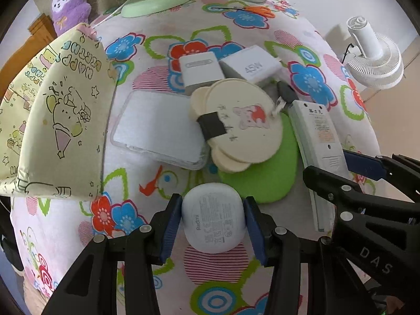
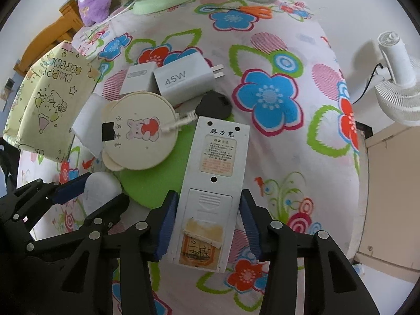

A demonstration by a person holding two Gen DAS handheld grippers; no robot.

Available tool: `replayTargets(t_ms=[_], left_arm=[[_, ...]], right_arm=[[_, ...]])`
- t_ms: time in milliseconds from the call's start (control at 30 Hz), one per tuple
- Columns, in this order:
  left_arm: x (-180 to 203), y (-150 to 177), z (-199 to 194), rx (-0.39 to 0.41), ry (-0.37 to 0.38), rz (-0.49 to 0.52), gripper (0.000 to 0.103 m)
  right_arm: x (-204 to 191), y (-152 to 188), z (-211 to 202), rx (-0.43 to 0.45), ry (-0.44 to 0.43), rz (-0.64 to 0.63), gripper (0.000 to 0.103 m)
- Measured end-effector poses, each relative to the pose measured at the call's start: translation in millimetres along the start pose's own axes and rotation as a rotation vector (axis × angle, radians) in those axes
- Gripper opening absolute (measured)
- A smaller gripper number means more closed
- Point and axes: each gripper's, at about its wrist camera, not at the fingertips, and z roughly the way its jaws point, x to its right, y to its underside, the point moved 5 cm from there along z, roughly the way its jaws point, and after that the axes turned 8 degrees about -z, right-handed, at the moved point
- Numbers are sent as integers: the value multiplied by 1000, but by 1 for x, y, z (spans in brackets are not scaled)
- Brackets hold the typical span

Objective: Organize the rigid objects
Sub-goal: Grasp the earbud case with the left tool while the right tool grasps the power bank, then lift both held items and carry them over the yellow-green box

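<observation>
Earbud case (image 1: 214, 218) between left gripper (image 1: 213, 225) pads.

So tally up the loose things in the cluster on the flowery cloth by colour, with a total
White: 5, the earbud case, remote, 45W charger, small charger, flat box
Cream: 1, round tag
Green: 1, mat
Black: 1, key
Total: 8

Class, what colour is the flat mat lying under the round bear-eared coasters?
Bright green: the mat shows best in the right wrist view, beneath the coasters.
</observation>
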Motion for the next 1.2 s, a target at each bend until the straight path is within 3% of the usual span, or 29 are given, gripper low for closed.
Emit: replayTargets(t_ms=[667, 800, 1200], left_arm=[[31, -13, -26, 52, -17, -59, 49], [29, -14, -42, 79, -40, -38, 49], [28, -27, -64, 101, -3, 28, 49]], right_arm=[[18, 14, -41, 72, -27, -55, 48], [18, 11, -51, 91, -37, -50, 48], [17, -4, -82, 164, 22, 3, 48]])
